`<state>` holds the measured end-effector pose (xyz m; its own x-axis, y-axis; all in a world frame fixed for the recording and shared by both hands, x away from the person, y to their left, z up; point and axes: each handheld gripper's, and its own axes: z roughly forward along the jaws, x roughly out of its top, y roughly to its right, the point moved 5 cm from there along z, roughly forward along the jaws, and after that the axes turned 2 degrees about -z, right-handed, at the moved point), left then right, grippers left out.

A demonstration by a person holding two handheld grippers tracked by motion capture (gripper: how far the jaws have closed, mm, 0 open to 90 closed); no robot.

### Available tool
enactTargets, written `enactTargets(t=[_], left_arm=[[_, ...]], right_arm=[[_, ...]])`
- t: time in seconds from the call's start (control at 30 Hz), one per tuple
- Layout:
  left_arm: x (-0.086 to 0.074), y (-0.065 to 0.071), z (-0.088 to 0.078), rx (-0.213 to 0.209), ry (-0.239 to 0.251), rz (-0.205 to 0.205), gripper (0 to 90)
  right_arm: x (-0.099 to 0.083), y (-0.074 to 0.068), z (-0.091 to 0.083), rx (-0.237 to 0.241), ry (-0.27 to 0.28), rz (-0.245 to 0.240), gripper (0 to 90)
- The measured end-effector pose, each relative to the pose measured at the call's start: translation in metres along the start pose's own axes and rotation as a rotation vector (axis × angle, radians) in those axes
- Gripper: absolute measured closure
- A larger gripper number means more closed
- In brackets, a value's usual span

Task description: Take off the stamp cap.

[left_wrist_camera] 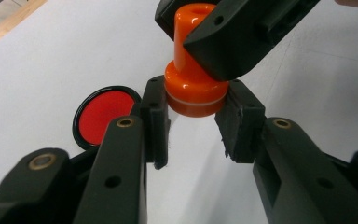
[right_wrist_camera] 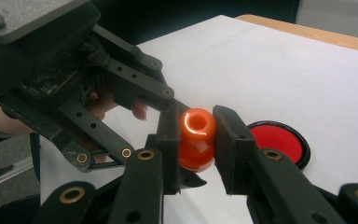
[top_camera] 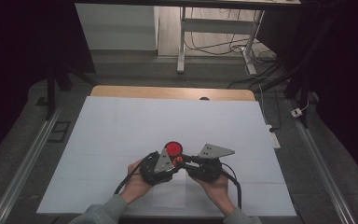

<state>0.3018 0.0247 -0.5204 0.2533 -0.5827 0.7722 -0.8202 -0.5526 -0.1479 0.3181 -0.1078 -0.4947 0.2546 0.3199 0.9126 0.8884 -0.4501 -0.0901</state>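
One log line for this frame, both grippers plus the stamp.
left gripper: shut on orange stamp base | right gripper: shut on its handle | red ink pad: open on white sheet

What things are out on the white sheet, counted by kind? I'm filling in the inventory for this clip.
Orange stamp, clamped between both grippers: 1
Round black-rimmed red ink pad, lying on the sheet: 1
Hand-held grippers, left gripper and right gripper: 2
White sheet covering the table: 1
Total: 5
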Motion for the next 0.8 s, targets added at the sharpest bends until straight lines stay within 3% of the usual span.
enactTargets(t=[0.37, 0.8], left_arm=[[-0.0017, -0.0005, 0.0003, -0.011, 0.002, -0.011, 65.4], [-0.0047, -0.0009, 0.0029, -0.015, -0.013, -0.015, 65.7]], right_arm=[[-0.0020, -0.0019, 0.0007, -0.017, 0.016, -0.015, 72.7], [-0.0047, -0.0022, 0.0009, -0.031, 0.038, 0.008, 73.1]])
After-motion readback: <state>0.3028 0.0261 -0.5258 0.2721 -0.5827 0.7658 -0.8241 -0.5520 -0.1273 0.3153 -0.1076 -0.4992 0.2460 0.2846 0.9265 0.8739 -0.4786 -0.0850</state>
